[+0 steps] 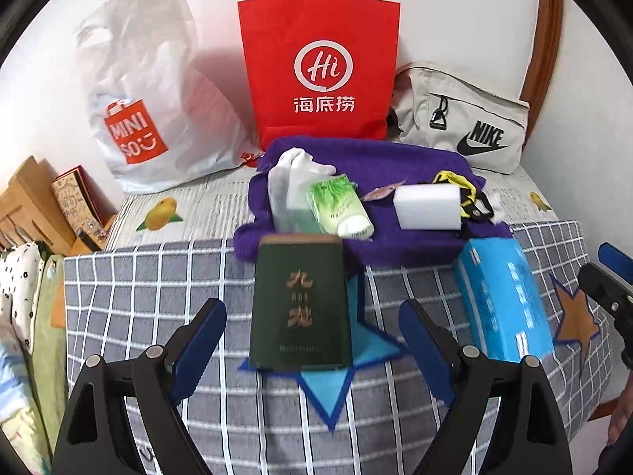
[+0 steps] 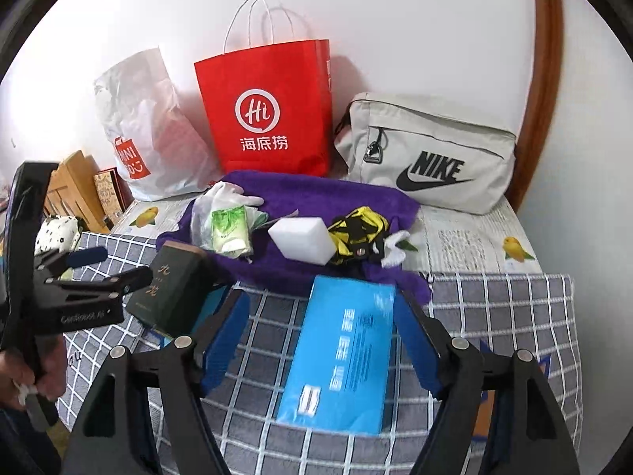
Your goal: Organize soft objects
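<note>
Tongs are hanging wide on both sides, and neither pair is gripping anything. The left tongs (image 1: 312, 340) are gaping around the dark green rectangular box with gold characters (image 1: 301, 304), blue pads standing clear of its sides. The right tongs (image 2: 322, 340) are straddling the bright blue plastic-wrapped tissue pack (image 2: 342, 356), pads apart from the wrapper as far as I can tell. Both packs are lying on the grey checked quilt with star patches (image 1: 158, 297), just in front of the crumpled purple fleece towel (image 1: 356, 158).

On that towel the soft goods are crowding together: the white foam sponge block (image 1: 429, 206), the green-printed pocket tissue pack (image 1: 340, 208), the white fabric glove (image 2: 233, 194) and the yellow-and-black strap bundle (image 2: 356, 233).

Risks from here, as I am judging it: a reach towards the sponge is likely dragging across the strap bundle touching it, snagging a loop. The tissue pack's slick wrapper could be slipping out of a light pinch, and a hard pinch would be crushing the sponge. The red paper carrier bag with white handles (image 1: 320, 71) is standing unsupported, so a bump could be toppling it. The two tongs are working close together, and crossing paths risks a clash.
</note>
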`<state>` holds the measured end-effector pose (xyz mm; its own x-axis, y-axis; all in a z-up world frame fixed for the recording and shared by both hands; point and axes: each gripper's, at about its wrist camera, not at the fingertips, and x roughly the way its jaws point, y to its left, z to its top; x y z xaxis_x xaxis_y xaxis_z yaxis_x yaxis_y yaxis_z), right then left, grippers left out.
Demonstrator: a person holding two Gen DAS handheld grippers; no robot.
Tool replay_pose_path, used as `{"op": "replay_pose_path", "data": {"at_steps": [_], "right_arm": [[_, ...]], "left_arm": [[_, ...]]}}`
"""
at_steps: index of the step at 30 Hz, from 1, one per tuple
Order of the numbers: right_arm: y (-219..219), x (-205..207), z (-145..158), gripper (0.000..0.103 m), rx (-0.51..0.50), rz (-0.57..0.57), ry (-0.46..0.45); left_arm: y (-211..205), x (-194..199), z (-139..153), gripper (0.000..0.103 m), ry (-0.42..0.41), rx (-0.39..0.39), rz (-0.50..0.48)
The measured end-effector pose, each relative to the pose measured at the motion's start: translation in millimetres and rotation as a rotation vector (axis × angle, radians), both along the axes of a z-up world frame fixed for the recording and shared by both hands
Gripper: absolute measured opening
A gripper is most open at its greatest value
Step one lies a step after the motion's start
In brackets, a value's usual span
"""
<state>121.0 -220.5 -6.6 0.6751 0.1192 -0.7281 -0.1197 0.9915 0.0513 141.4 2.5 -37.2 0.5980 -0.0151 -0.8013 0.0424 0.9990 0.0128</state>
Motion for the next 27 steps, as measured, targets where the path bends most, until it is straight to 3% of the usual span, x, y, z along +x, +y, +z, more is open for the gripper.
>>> {"op": "replay_pose_path", "data": {"at_steps": [4, 8, 27], "right_arm": [[0, -17, 1, 0.083, -0.004, -0.021, 0.0], [-3, -35, 3, 0.086, 0.018, -0.031, 0.011], [8, -87, 28, 0.096, 0.002, -0.026, -0.027]], "left_arm": [[-3, -21, 11, 0.089, -0.021, -0.005, 0.002], [-11, -38, 19, 0.096, -0.036, 0.006, 0.013], [-27, -92, 50, 0.096, -0.088, -0.006, 0.012]]}}
